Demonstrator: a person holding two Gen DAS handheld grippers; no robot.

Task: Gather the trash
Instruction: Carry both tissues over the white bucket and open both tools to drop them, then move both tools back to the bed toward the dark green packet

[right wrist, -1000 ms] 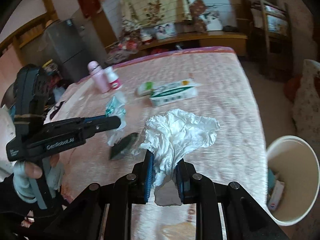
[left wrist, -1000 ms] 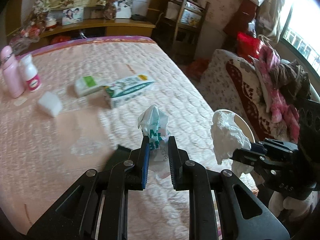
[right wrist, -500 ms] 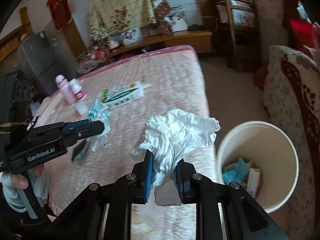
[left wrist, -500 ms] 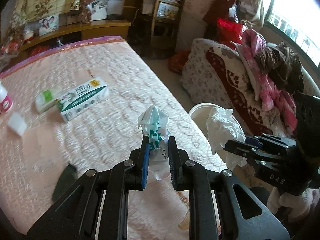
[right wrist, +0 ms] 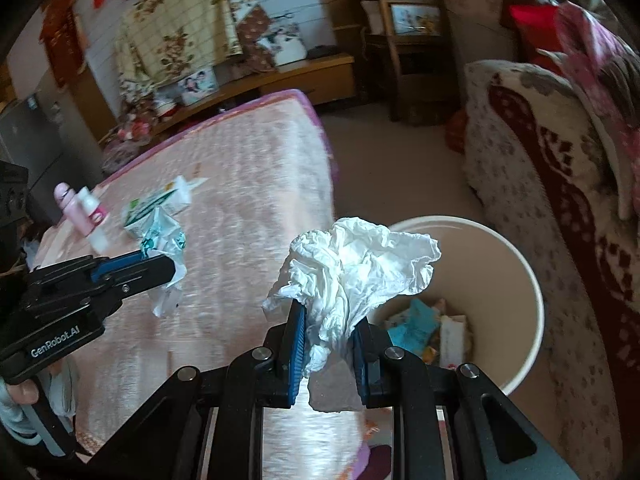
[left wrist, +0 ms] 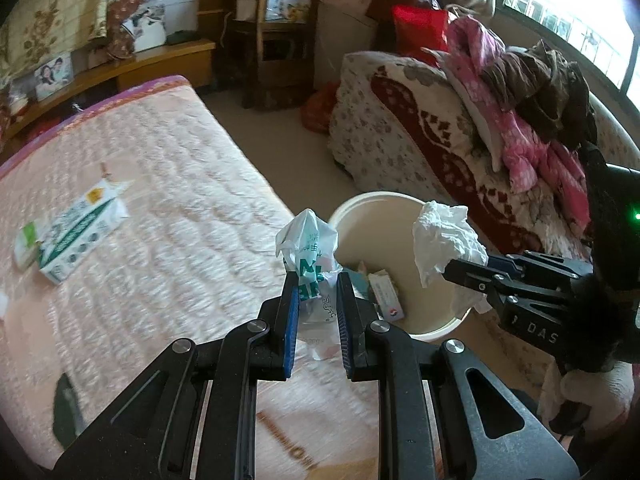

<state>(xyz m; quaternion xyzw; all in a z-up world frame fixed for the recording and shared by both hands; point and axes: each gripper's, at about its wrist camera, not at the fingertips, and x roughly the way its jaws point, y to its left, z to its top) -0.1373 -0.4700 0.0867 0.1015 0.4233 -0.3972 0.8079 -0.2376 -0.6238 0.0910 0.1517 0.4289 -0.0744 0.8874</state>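
Left gripper (left wrist: 316, 280) is clamped on a crumpled plastic wrapper (left wrist: 307, 246), white with green print; it sticks up above the blue pads. In the left wrist view the wrapper sits at the bed's edge, with the bin (left wrist: 384, 216) just beyond it at 1 o'clock.

Right gripper (right wrist: 328, 320) is clamped on a wad of white tissue (right wrist: 352, 264), bunched between the pads and fanning out above them. In the left wrist view the right gripper (left wrist: 452, 270) comes in from 3 o'clock, and the tissue (left wrist: 442, 240) lines up with the bin's right rim; height above it can't be judged.

The bin (right wrist: 524, 280) is a cream round tub on the floor between the bed (right wrist: 256, 200) and a patterned sofa (right wrist: 540, 168). Trash is already inside: a blue packet (right wrist: 414, 326) and some small cartons.

On the bed: a green-and-white carton (left wrist: 76, 232) at 9 o'clock in the left wrist view, a smaller green-white pack (left wrist: 26, 242) touching its left end, and a dark flat item (left wrist: 66, 404) at 8 o'clock. The right wrist view also shows a pink bottle (right wrist: 70, 208) and a white bottle (right wrist: 94, 208) side by side at 10 o'clock, blurred.

Clothes (left wrist: 532, 92) are piled on the sofa.
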